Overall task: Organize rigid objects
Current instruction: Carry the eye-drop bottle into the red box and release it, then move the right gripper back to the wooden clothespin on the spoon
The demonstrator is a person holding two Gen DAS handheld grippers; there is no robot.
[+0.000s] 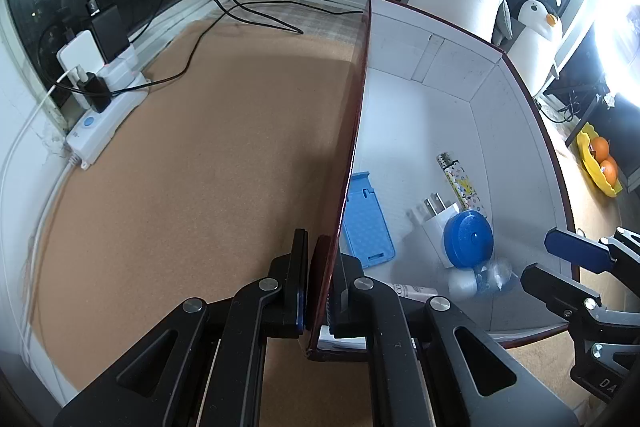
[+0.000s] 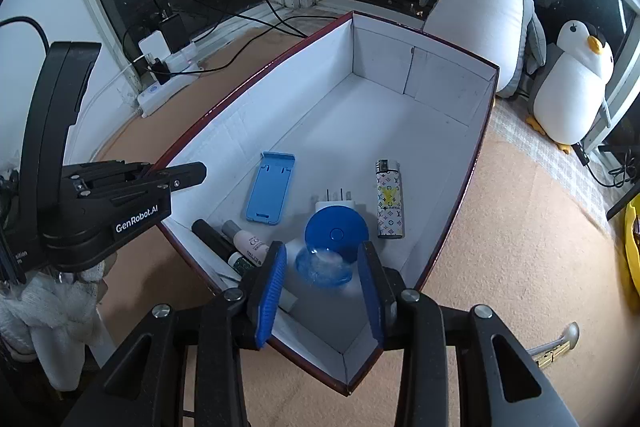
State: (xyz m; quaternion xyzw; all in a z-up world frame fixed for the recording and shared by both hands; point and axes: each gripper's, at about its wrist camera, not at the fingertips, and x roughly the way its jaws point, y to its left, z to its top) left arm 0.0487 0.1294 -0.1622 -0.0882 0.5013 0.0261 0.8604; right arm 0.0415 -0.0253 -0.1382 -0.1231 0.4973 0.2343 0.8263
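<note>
Nearest, right gripper point(image 2: 322, 283) spread wide over the near end of the box point(image 2: 452, 223), holding nothing — small clear blue bottle point(image 2: 325, 267) blurred between the pads, apparently just let go or dropping; cannot tell whether already resting on the floor. Left gripper point(image 1: 314, 267) clenched on the box's left wall near its near corner, one finger outside, one inside, steadying it.

Just beyond, along the near-left wall: dark tube point(image 2: 214, 237) and pale cosmetic tube point(image 2: 250, 241) lying side by side. Round blue case point(image 2: 336, 233) touching the bottle, overlapping the white plug adapter point(image 2: 334, 205). Further in, blue phone stand point(image 2: 270, 189) toward the left wall, patterned lighter point(image 2: 389, 205) toward the right wall. Far half of the box floor bare.

For a clean finish — best to keep the pads apart and lift straight up, clear of the blue case and the right wall, while holding the left clamp firm so the light cardboard does not slide. Outside the near right corner, a metal tool point(image 2: 554, 345) on the cork surface point(image 2: 520, 247), likely next.
</note>
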